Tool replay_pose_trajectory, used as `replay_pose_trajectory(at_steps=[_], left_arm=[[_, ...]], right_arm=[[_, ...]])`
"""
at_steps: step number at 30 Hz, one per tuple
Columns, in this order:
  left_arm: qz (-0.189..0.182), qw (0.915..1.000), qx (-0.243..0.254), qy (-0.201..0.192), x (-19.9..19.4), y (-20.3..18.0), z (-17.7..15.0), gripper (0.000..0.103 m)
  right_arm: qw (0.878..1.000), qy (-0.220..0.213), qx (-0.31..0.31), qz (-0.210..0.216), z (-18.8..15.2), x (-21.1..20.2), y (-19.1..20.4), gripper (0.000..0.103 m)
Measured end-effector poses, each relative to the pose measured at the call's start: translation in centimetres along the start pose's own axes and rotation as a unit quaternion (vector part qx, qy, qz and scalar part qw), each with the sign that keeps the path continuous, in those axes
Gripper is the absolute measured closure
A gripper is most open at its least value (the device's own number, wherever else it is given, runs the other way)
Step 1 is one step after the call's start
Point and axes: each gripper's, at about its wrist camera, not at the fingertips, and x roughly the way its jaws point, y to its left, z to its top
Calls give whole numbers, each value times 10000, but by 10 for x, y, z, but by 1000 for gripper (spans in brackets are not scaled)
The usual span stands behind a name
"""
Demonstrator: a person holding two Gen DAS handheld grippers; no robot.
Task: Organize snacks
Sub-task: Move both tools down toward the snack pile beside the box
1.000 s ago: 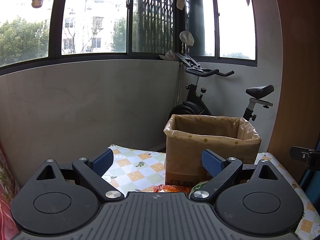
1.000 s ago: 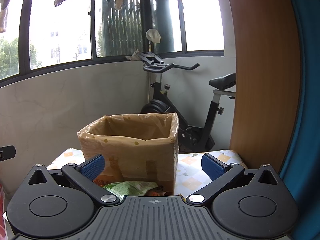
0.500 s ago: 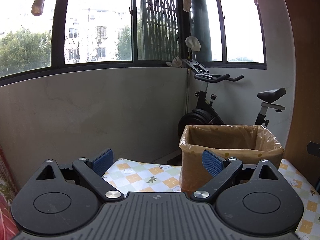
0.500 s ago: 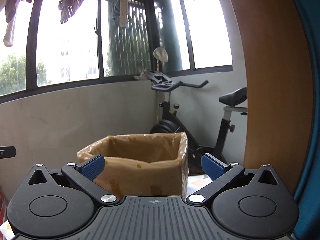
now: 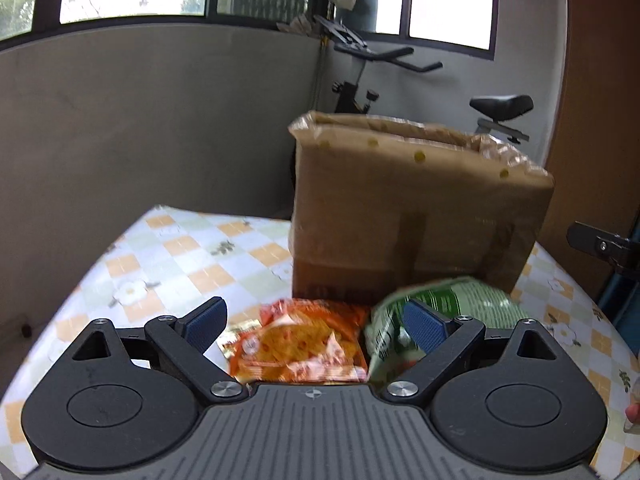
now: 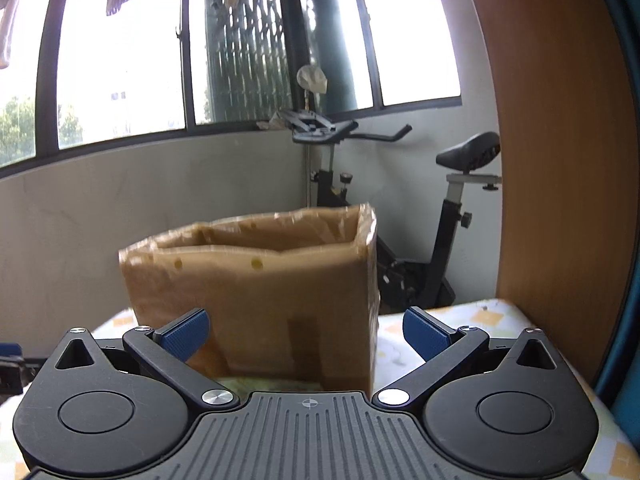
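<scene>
A brown cardboard box lined with a plastic bag stands on the checked tablecloth. An orange snack packet and a green snack packet lie side by side in front of the box. My left gripper is open and empty, held just above the orange packet. In the right wrist view the same box stands ahead. My right gripper is open and empty in front of it. A sliver of green packet shows under it.
An exercise bike stands behind the table by the grey wall under the windows. A wooden panel rises on the right. The right gripper's black edge shows at the left view's right side.
The left gripper has tipped downward and come closer to the table, bringing the orange and green packets into view between its fingers. The right gripper has lowered slightly toward the box.
</scene>
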Motion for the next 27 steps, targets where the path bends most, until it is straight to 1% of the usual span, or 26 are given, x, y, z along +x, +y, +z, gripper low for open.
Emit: replay_pose_trajectory(at_steps=[3,10,15,17,19,21,23,25,27], left_arm=[[-64,9995,-73,304,16,1,-20,7],[-19,9965,19,835,45,2,-43,7],[-172,9950,-254,949,56,8,-48,6],[-213,9938,-263,1058,64,7,-51,5],[-219,9913,-186,1281,73,4,-57,5],[-294,9905,-181,1331,73,3,-63,5],[-329,9898,-256,1361,74,4,-68,7],[-329,9909,-292,1271,70,6,-69,16],[-216,9918,-198,1246,66,3,-68,20]], right_arm=[[9998,140,153,50,-14,7,-4,0],[9989,370,287,10,-33,16,-11,0],[9977,562,368,42,-44,21,-12,0],[9973,641,367,56,-47,23,-10,0],[9968,698,390,79,-51,24,-10,0],[9961,758,429,104,-55,24,-10,0],[9956,809,469,117,-59,24,-10,0],[9950,861,495,124,-61,24,-10,0],[9945,891,534,134,-63,23,-10,0]])
